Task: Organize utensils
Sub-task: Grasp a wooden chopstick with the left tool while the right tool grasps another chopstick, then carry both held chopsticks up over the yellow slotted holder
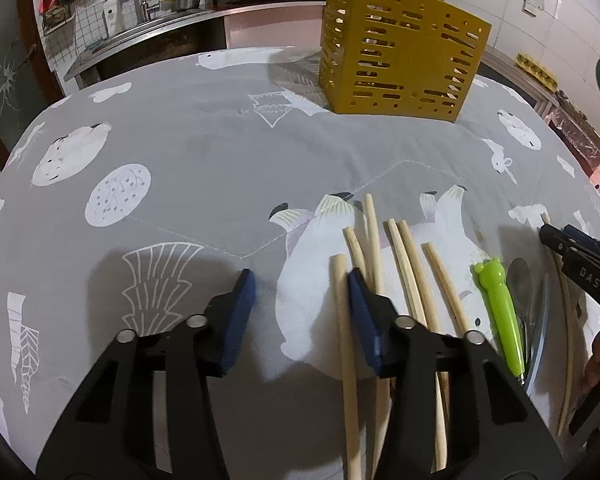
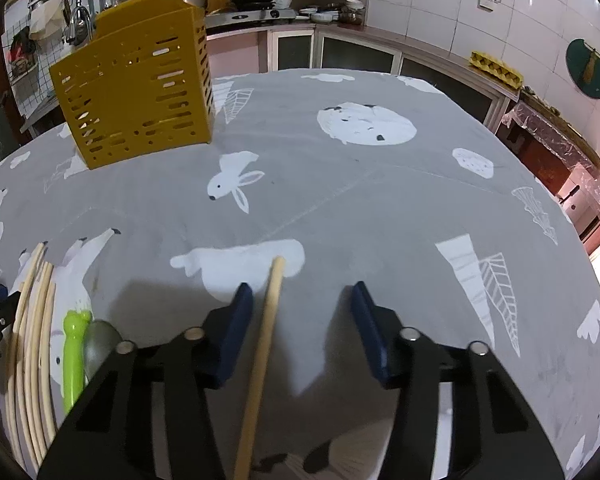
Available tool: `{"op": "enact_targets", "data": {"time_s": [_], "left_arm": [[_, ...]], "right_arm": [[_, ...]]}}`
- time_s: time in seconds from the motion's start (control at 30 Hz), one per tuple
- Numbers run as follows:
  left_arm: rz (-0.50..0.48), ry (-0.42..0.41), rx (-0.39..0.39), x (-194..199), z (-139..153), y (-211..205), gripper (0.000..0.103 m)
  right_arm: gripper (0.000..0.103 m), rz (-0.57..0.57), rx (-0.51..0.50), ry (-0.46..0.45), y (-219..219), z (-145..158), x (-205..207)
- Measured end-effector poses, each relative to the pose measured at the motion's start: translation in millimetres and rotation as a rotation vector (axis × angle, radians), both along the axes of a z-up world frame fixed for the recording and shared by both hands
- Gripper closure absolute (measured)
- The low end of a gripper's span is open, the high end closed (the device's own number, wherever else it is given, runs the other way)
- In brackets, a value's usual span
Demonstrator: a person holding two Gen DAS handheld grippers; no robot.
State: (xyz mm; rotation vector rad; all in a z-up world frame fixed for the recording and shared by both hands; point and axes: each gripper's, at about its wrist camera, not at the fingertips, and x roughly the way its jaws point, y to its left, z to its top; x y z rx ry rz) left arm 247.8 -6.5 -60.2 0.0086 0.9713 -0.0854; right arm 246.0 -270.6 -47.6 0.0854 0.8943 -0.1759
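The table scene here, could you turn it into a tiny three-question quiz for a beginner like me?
1. True or false: the yellow utensil holder stands upright on the grey tablecloth.
2. What lies between the right gripper's fingers? A) chopstick B) spoon C) nothing
3. Fill in: the green-handled utensil lies beside a metal ____.

Key: 1 true; 2 A, the chopstick, not yet clamped; 3 spoon.

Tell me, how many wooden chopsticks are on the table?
7. Six chopsticks lie bunched at the left gripper; one chopstick lies between the right gripper's open fingers. Overlap may hide more.
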Motion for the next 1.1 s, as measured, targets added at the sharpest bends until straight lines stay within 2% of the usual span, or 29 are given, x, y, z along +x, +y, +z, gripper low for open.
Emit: {"op": "enact_targets", "data": {"time_s": [0.23,0.3,0.47,0.73,0.93,1.1], "left_arm": [[0.019,0.015,-0.005,8.6,0.8,-0.5,0.076],[0.021,0.018,-0.004,9.6,1.1,-0.4,0.083],[0.024,0.027,-0.030,12.9,2.8,3.5,0.096],[0.030,0.002,-0.077,7.7,11.6,9.8,0.097],[0.017,-0.082,-0.096,-7.5,37.3,10.2,0.097],[0.006,-0.202,-0.082,-23.1,68.3,6.8,0.098]], "right_arm": [[0.082,-0.008,0.057,0.002,-2.4,0.3,9.5],[0.094,-0.006,0.069,0.001,-3.0,1.2,10.4],[0.096,-0.010,0.096,-0.015,-6.5,3.9,9.6],[0.097,0.038,0.119,-0.126,-0.5,35.8,-6.4],[0.097,0.085,0.126,-0.225,6.3,63.4,-18.1],[0.097,0.113,0.112,-0.330,11.7,87.1,-29.2]]}}
